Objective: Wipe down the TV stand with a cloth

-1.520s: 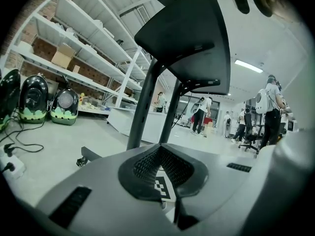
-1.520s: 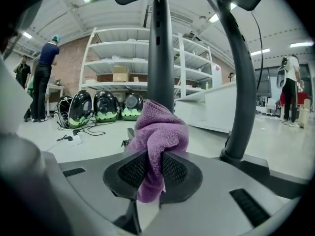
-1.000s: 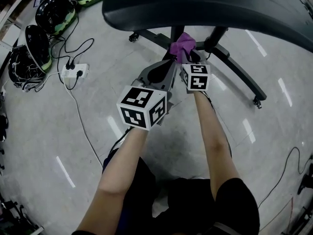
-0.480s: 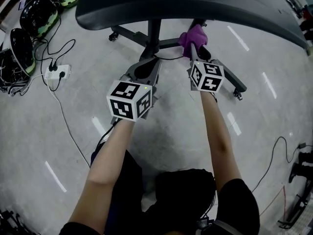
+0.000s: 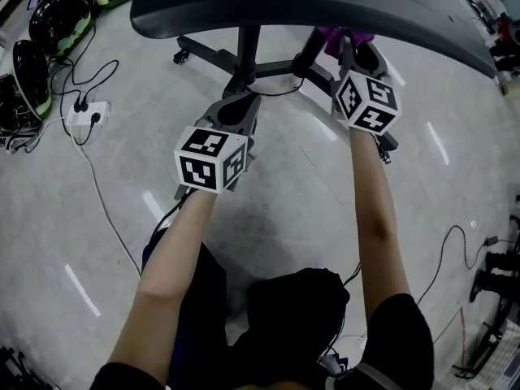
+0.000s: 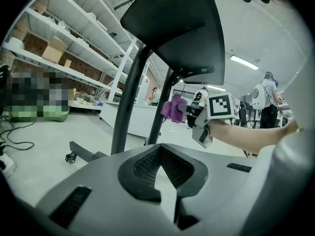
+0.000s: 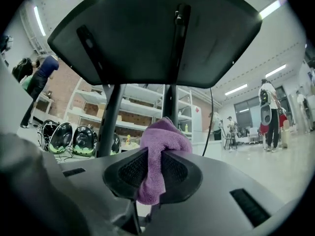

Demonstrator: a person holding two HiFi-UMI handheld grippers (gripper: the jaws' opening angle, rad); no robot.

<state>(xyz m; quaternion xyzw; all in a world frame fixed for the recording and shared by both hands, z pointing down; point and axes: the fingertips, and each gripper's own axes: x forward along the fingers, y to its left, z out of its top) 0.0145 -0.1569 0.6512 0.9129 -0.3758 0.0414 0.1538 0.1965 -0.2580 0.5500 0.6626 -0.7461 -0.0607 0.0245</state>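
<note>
Gripping the cloth (image 7: 162,136), the right gripper (image 7: 156,154) has its jaws clamped on a bunched purple fold, which bulges out ahead of the jaw tips. We read the left gripper (image 6: 163,156) as closed or very nearly so, with nothing between its jaws. It is held low, aimed at the left post (image 5: 246,47) of the TV stand (image 7: 157,33). The relation that governs the next stroke is cloth to right post (image 7: 171,100): the post stands directly ahead of the right gripper, just behind the cloth. From the left gripper view the cloth appears against or just beside it, but we cannot confirm contact. The post's long axis is upright, so we judge that the wipe should run along it, up or down, with the cloth pressed forward. The right gripper is plainly the nearer to this post. The stand's dark panel spreads overhead of both grippers, and a base leg (image 5: 207,54) with a caster (image 5: 178,58) lies along the floor (image 5: 268,210) to the left. No container takes part in the task. The nearest holder of anything is a power strip (image 5: 85,114) on the floor, well apart to the left, with plugs seated in it.
</note>
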